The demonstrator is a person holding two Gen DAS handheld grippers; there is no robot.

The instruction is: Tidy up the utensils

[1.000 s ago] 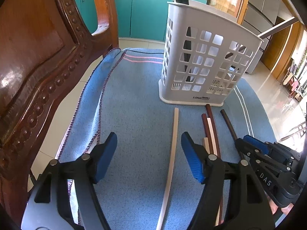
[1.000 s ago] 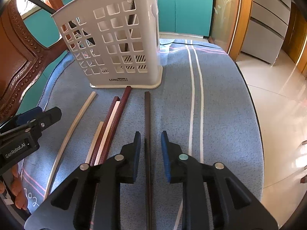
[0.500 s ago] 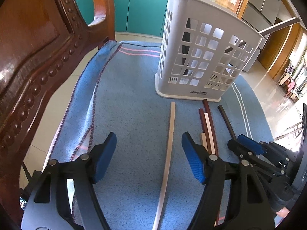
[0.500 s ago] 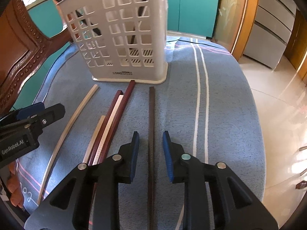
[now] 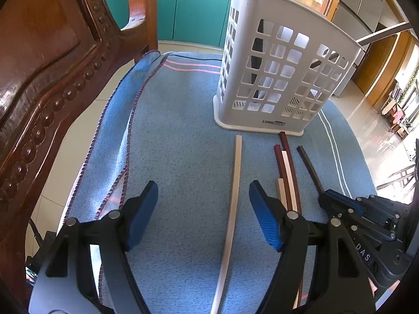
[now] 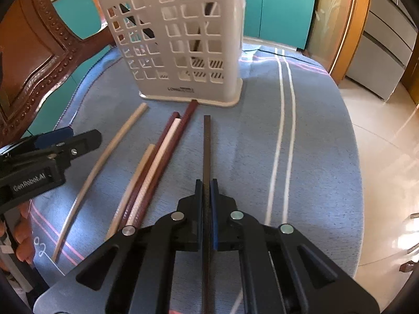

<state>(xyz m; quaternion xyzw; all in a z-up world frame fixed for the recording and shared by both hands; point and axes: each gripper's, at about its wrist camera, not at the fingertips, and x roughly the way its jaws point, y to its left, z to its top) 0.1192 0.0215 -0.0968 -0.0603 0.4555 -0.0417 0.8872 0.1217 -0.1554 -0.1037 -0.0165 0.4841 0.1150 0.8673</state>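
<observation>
**Chopsticks laid out before the holder**

Your dark chopstick [image 6: 207,144] lies straight, pointing at the white perforated holder [image 6: 180,41], which stands upright on the blue cloth. Left of it sit reddish-brown and pale chopsticks [image 6: 162,154], bunched; one pale chopstick [image 5: 234,183] lies apart.

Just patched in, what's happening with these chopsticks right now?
A person is sorting chopsticks off a blue towel into the white basket. The right claw has just closed on the dark chopstick, which lies flat. The left claw hangs open over the pale chopstick, not gripping it.
</observation>
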